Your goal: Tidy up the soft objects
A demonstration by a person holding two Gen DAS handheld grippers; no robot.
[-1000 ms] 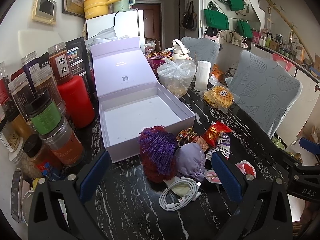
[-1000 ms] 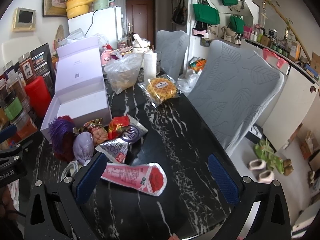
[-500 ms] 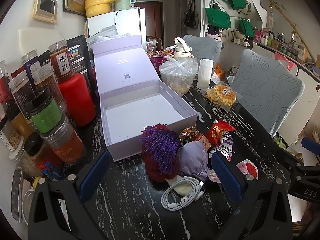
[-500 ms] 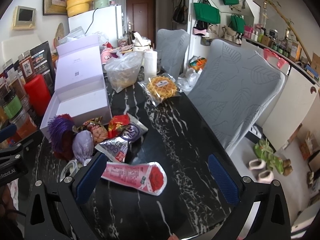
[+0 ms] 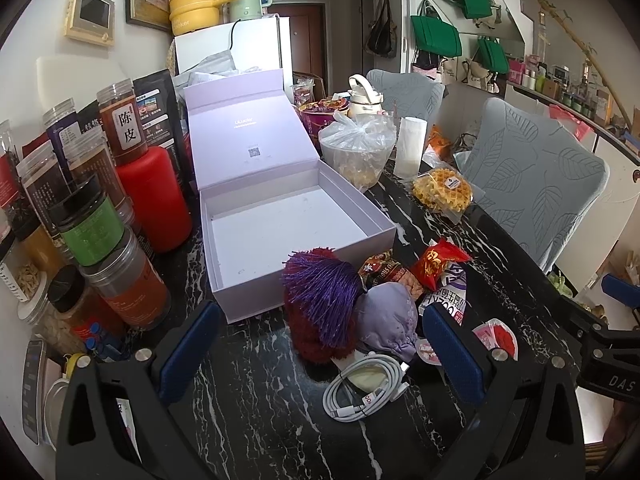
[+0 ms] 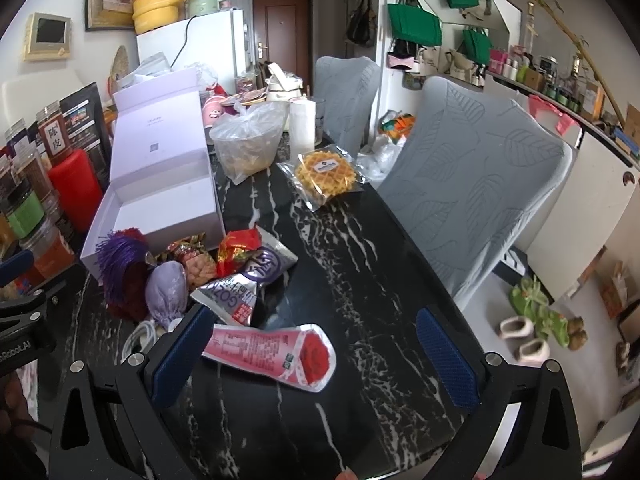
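Far left of the left wrist view, a crowd of clear plastic spice jars (image 5: 100,216) stacks up against a tall red bottle (image 5: 154,196), all standing upright on the black white-veined marble table (image 5: 256,400). Just right of them sits the open lilac cardboard gift box (image 5: 280,216), lid tipped back, interior bare and white. At its near front corner, touching the wall, there's the fluffy purple-and-maroon tassel pompom (image 5: 322,300), and pressed against its right side the soft lavender fabric pouch (image 5: 386,320). In front of those two lies a coiled white charging cable (image 5: 366,388). The left gripper (image 5: 320,348) hovers low in the lower centre with its blue-padded jaws spread wide, nothing between them, framing pompom and pouch. Further right, a jumble of foil snack packets (image 5: 436,268) fans out, and in the upper centre a knotted clear plastic bag of food (image 5: 360,152) and a wrapped golden waffle (image 5: 442,190) sit near the grey leaf-patterned chair (image 5: 536,184). Over to the right wrist view: pompom and pouch sit at centre left, by the box's front corner. The right gripper (image 6: 316,352) hangs along the bottom, jaws released and wide apart, with a pink-and-red rose-printed sachet (image 6: 276,354) lying flat on the marble between them, nearer the left-hand finger (image 6: 180,354).
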